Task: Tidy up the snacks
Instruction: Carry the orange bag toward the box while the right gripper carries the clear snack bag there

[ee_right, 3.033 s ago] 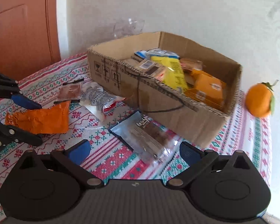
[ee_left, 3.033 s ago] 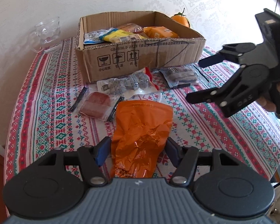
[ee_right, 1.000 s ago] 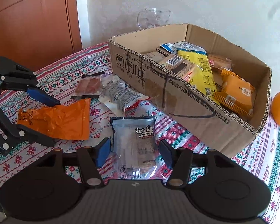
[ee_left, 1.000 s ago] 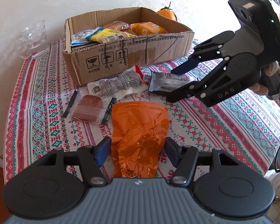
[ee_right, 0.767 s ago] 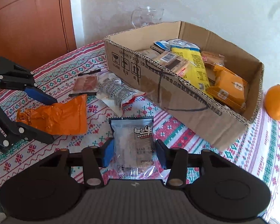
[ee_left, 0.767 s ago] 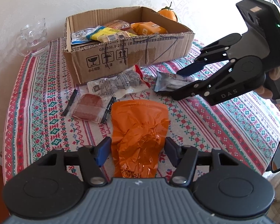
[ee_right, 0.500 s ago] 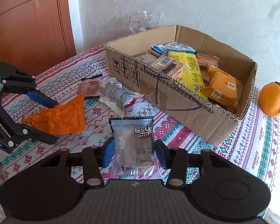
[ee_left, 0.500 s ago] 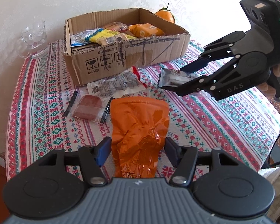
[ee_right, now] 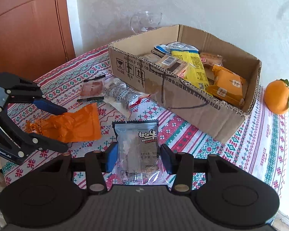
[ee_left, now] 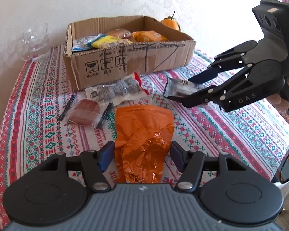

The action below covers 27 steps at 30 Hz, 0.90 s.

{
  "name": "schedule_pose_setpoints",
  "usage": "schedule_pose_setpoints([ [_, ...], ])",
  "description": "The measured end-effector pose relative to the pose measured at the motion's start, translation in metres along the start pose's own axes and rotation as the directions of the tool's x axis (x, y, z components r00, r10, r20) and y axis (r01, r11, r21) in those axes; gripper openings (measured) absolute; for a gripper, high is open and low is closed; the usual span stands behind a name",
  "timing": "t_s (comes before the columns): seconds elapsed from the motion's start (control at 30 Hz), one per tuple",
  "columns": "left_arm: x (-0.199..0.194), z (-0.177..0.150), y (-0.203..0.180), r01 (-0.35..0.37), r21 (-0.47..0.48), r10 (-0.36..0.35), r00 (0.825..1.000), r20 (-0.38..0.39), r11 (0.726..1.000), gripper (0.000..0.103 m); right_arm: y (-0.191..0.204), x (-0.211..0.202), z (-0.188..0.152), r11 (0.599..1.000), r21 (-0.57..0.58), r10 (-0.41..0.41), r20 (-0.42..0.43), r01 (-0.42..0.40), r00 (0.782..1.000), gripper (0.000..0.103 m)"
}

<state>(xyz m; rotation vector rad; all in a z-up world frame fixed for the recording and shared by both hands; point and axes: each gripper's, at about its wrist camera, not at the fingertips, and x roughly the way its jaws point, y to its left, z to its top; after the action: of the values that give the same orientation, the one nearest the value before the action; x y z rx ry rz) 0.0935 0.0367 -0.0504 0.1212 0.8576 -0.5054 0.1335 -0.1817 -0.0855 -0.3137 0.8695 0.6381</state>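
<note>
both grippers mid-carry: left gripper (ee_left: 139, 154) clamped on orange packet (ee_left: 142, 136), right gripper (ee_right: 137, 158) on grey packet (ee_right: 138, 150); next, drop over cardboard box (ee_right: 185, 96).

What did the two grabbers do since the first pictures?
The right gripper came down, closed on the clear grey snack packet and lifted it off the tablecloth. The left gripper kept its grip on the orange bag. The cardboard box, orange, glass mug and two loose snacks stayed put.
</note>
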Motion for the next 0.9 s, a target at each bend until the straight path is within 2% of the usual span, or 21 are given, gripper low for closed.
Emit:
schedule_pose_setpoints([
  [0.07, 0.0, -0.003, -0.001, -0.005, -0.006, 0.005, 1.0, 0.024, 1.0, 0.063, -0.001, -0.001, -0.001, 1.0, 0.007, 0.001, 0.003, -0.001, 1.0, 0.053],
  [0.2, 0.001, -0.011, 0.0, 0.002, -0.039, 0.001, 0.996, 0.092, 0.999, 0.07, -0.004, -0.004, -0.002, 1.0, 0.028, -0.003, 0.011, 0.003, 1.0, 0.053],
  [0.37, 0.002, -0.021, -0.01, -0.039, -0.025, 0.043, 0.989, 0.145, 0.999, 0.071, -0.006, -0.005, -0.004, 0.999, 0.043, -0.006, 0.011, 0.006, 1.0, 0.053],
  [0.43, 0.002, -0.021, -0.012, -0.052, -0.009, 0.052, 0.988, 0.146, 0.999, 0.068, -0.006, -0.005, -0.004, 0.999, 0.044, -0.007, 0.011, 0.007, 1.0, 0.053],
  [0.47, 0.002, -0.021, -0.013, -0.057, -0.006, 0.057, 0.988, 0.145, 0.998, 0.063, -0.006, -0.005, -0.004, 0.999, 0.045, -0.008, 0.011, 0.008, 1.0, 0.053],
  [0.5, 0.002, -0.02, -0.012, -0.053, -0.004, 0.053, 0.989, 0.141, 0.999, 0.062, -0.006, -0.006, -0.004, 0.999, 0.045, -0.008, 0.011, 0.007, 1.0, 0.053],
  [0.9, -0.011, -0.014, -0.009, -0.03, -0.023, 0.032, 0.992, 0.12, 0.999, 0.061, -0.003, -0.014, -0.001, 0.999, 0.048, -0.005, 0.025, 0.004, 1.0, 0.053],
])
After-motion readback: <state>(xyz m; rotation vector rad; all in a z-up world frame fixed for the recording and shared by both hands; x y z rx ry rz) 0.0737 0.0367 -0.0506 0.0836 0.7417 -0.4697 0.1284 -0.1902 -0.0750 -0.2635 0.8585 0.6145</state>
